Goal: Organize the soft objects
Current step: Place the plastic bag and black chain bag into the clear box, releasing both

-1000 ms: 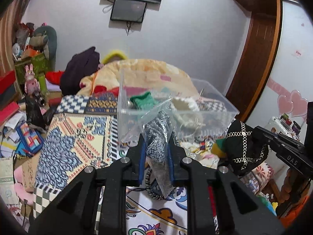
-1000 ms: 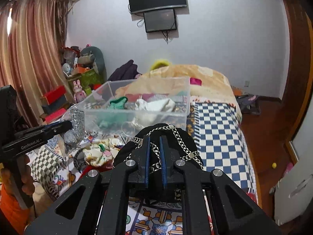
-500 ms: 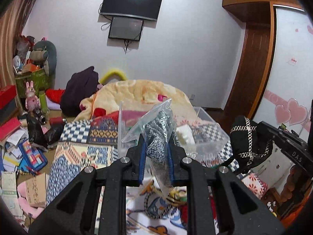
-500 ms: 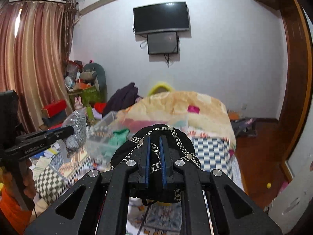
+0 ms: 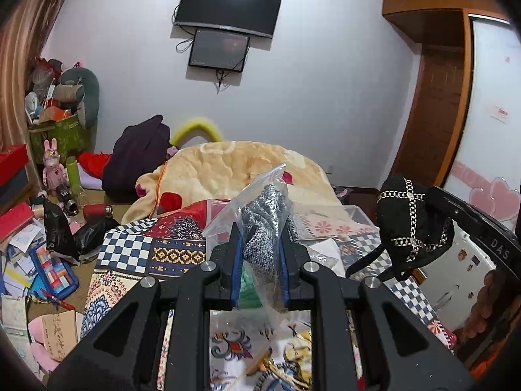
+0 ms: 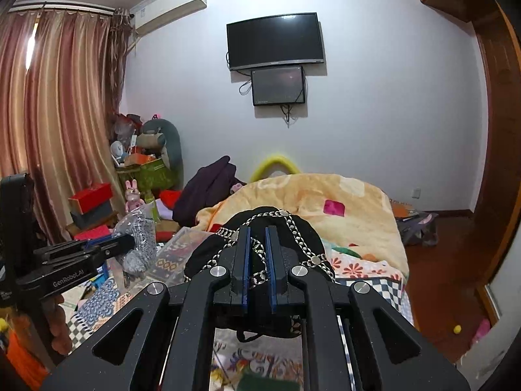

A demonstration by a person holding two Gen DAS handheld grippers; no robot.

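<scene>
My left gripper (image 5: pixel 260 244) is shut on a clear plastic bag holding a grey knitted item (image 5: pixel 265 215), raised above the bed. It also shows in the right wrist view (image 6: pixel 138 238) at the left. My right gripper (image 6: pixel 257 244) is shut on a black cap with silver chain trim (image 6: pixel 293 234), also held high; the cap shows at the right of the left wrist view (image 5: pixel 410 224). The clear plastic bin (image 5: pixel 355 215) with soft items lies below and beyond both grippers, mostly hidden.
The bed carries a patterned quilt (image 5: pixel 136 254) and a yellow blanket (image 5: pixel 228 169). Clutter of boxes, toys and papers (image 5: pixel 42 221) lies on the floor at the left. A wooden wardrobe (image 5: pixel 433 97) stands at the right. A TV (image 6: pixel 275 40) hangs on the far wall.
Both grippers have risen with their loads and tilted up. The bin has dropped low in both views and more of the wall shows.
</scene>
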